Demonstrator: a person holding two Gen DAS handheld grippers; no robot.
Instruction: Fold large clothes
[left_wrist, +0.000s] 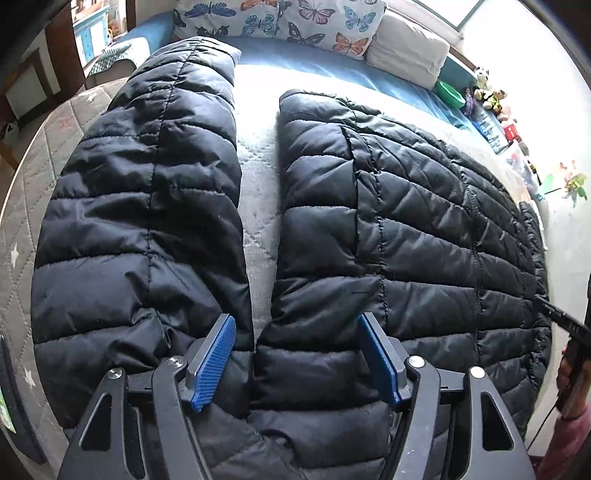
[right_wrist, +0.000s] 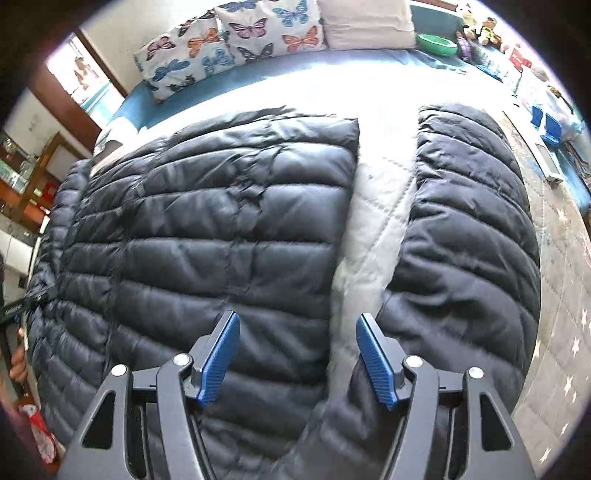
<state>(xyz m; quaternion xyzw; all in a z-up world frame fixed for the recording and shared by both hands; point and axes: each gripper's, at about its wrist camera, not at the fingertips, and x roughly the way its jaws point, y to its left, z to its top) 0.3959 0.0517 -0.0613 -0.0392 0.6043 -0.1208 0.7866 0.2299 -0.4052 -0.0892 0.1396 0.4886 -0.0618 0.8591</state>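
lying flat on the quilt, the black jacket spreads beneath the left gripper and right gripper, both jaws apart, sleeves set off by bare gaps.

Black-framed tongs, ribbed blue pads, silver screws; pink sleeve at the edge.

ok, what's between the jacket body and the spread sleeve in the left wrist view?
Only a bare strip of grey quilted bedcover separates the jacket body from the sleeve; left wrist view.
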